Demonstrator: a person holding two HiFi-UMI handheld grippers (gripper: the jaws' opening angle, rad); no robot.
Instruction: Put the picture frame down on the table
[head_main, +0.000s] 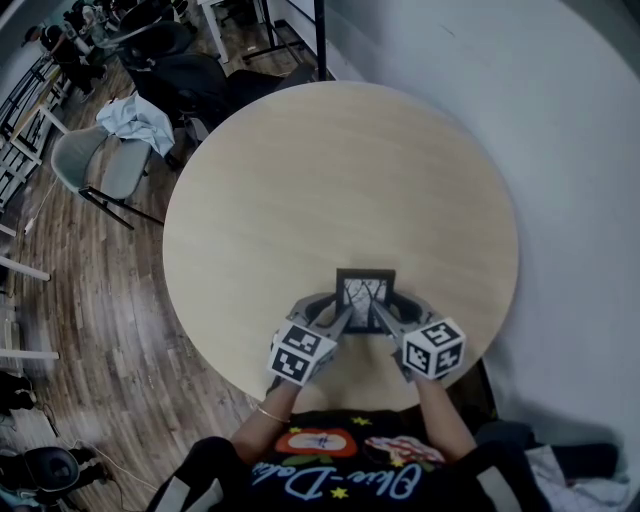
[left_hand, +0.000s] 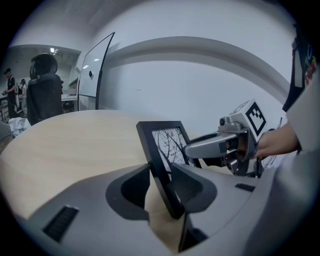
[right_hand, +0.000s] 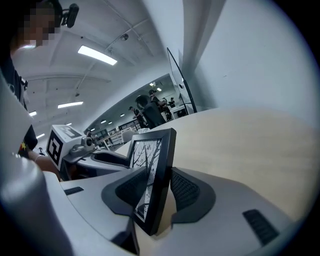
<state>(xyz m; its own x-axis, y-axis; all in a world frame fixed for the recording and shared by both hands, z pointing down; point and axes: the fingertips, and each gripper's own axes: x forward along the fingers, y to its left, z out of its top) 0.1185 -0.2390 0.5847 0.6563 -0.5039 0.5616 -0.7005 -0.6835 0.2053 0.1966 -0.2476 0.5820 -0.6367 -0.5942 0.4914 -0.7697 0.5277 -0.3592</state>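
Left gripper (head_main: 343, 314) and right gripper (head_main: 382, 314) (two) both clamp one upright picture frame (head_main: 365, 288).

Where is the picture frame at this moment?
In the head view the picture frame is at the edge of the table closest to the person, held between the left gripper and the right gripper.

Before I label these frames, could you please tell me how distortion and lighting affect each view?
Head view: dim, muted colours, the table sharp. Left gripper view: black corners, fisheye bows the wall, picture frame crisp. Right gripper view: same fisheye, ceiling lights glaring.
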